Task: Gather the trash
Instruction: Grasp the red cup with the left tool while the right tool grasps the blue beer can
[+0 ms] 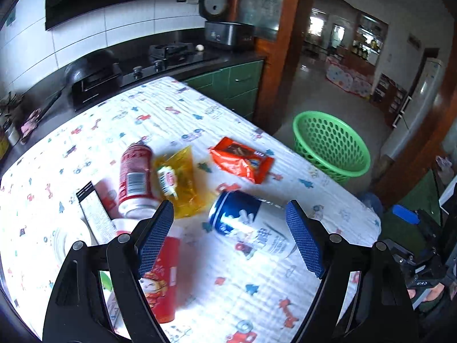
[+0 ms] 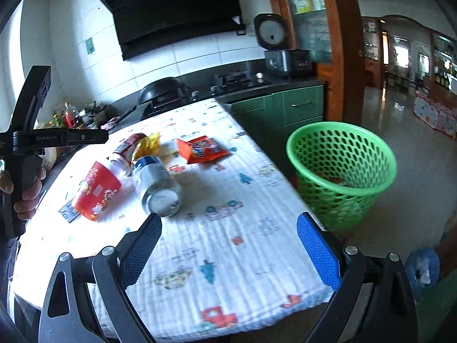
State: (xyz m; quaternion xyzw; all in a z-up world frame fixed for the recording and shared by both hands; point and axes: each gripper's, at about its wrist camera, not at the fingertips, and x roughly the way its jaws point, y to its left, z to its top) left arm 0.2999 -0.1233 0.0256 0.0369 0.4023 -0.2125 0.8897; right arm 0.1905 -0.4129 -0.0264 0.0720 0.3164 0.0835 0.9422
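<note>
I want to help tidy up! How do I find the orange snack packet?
Look at the table with the toy-print cloth. The orange packet lies flat on it, on the side nearer the green basket, apart from the cluster of cans. It is the only flat orange wrapper; the yellow packet beside the cans is crumpled.

A white tablecloth (image 2: pixel 228 245) printed with small cars and trees is covering the table. Behind it a black counter is carrying a gas stove (image 1: pixel 171 51) with a white egg (image 1: pixel 200 47) lying just beside the burner, and a dark wok (image 2: pixel 162 88) is sitting to the left. A rice cooker (image 2: pixel 285 57) is standing at the counter's end with its lid raised. A black range hood (image 2: pixel 177 14) is hanging on the tiled wall. Green cabinets (image 2: pixel 291 105) are showing beneath, and a wooden door frame (image 2: pixel 342 57) is rising beside them.
</note>
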